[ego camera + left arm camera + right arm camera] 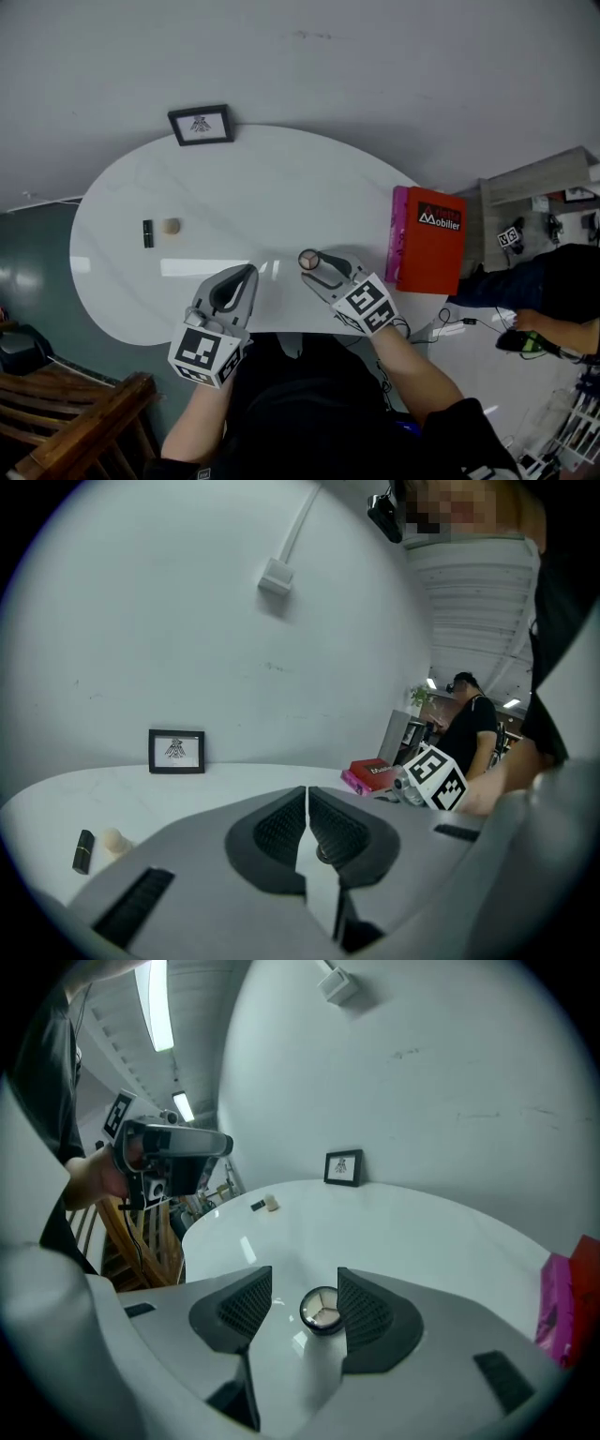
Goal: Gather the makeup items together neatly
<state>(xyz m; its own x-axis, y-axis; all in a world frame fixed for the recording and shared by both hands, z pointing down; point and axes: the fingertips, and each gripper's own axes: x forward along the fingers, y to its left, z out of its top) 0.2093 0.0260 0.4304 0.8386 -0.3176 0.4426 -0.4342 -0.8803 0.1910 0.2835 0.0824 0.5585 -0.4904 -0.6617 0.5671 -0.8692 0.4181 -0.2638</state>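
Two makeup things, a black tube (147, 233) and a tan puff (171, 226), lie near the tabletop's (281, 187) left edge. My right hand-held gripper (305, 1277), tipped down, is spread around the little round pot (322, 1310) by the near edge. My left hand-held gripper (307, 803) is pressed together, empty.

Black stick (147, 233) and beige lump (171, 226) are too tiny to identify, red box (568, 1302) clipped by the right gripper view's edge

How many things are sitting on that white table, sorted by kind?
Makeup items: 3 (round compact, black tube, beige sponge)
Picture frame: 1
Red and pink box: 1
Total: 5
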